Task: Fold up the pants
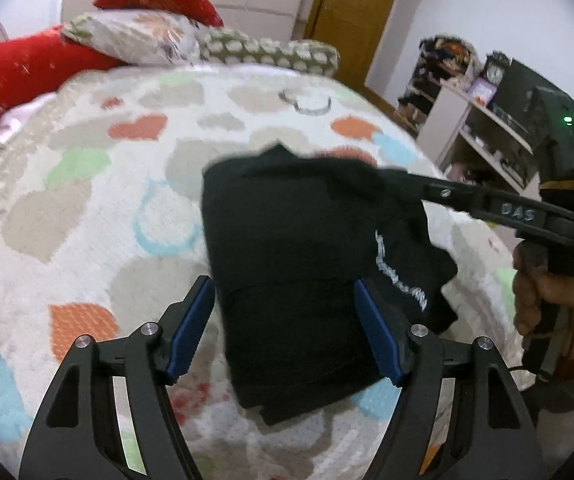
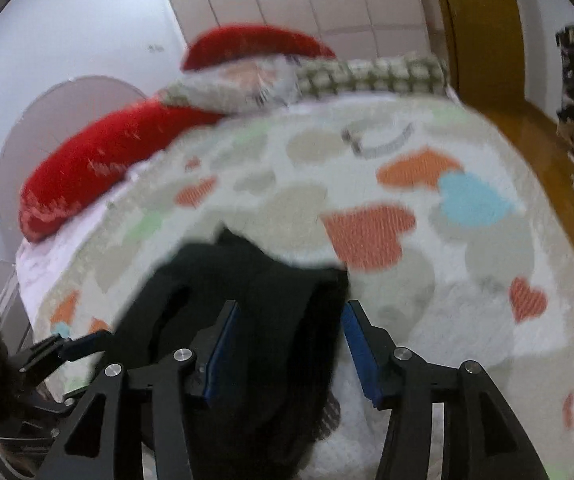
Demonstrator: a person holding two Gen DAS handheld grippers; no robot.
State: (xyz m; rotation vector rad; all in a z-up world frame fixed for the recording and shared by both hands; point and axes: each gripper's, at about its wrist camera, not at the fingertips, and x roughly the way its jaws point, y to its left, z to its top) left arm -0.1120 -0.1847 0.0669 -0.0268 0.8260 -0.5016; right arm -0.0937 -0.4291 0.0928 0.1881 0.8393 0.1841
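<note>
The black pants lie folded into a compact bundle on the heart-patterned bedspread, with white lettering showing on their right side. My left gripper hovers over their near end, open, its blue pads either side of the cloth without pressing on it. In the left wrist view the right gripper's black finger reaches in from the right over the pants' far edge, held by a hand. In the blurred right wrist view, my right gripper stands open, and the pants lie loose between and beneath its pads.
Red pillows and a patterned pillow lie at the head of the bed. A wooden door and cluttered shelves stand off to the right. The left gripper shows at the lower left of the right wrist view.
</note>
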